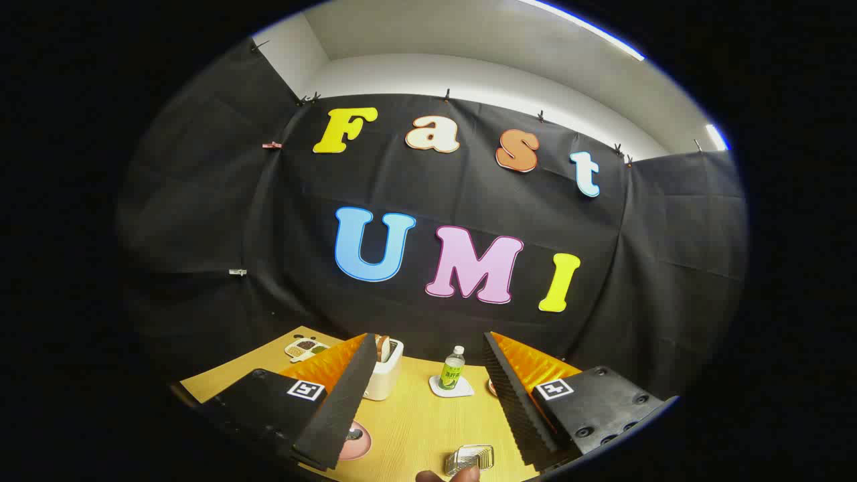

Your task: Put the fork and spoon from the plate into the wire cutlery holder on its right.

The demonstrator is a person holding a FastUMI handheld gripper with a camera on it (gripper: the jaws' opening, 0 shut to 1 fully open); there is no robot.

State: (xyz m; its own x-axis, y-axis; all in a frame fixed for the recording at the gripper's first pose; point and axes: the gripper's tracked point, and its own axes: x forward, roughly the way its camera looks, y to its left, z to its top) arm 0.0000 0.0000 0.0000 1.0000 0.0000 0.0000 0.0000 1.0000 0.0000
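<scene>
My gripper (428, 336) is held high above a wooden table (415, 422), open, with nothing between its fingers. Down between the fingers, a pink plate (358, 443) peeks out from behind the left finger, with a dark item on it that I cannot make out clearly. To the plate's right stands the wire cutlery holder (470, 459), close to the right finger's base. The left finger hides most of the plate, and I cannot make out the fork and spoon.
Beyond the plate stand a white container (383, 375) with something brown in it and a small bottle (452, 367) on a white coaster. A little tray of beans (305, 348) lies at the far left. A person's fingertips (448, 475) show near the holder.
</scene>
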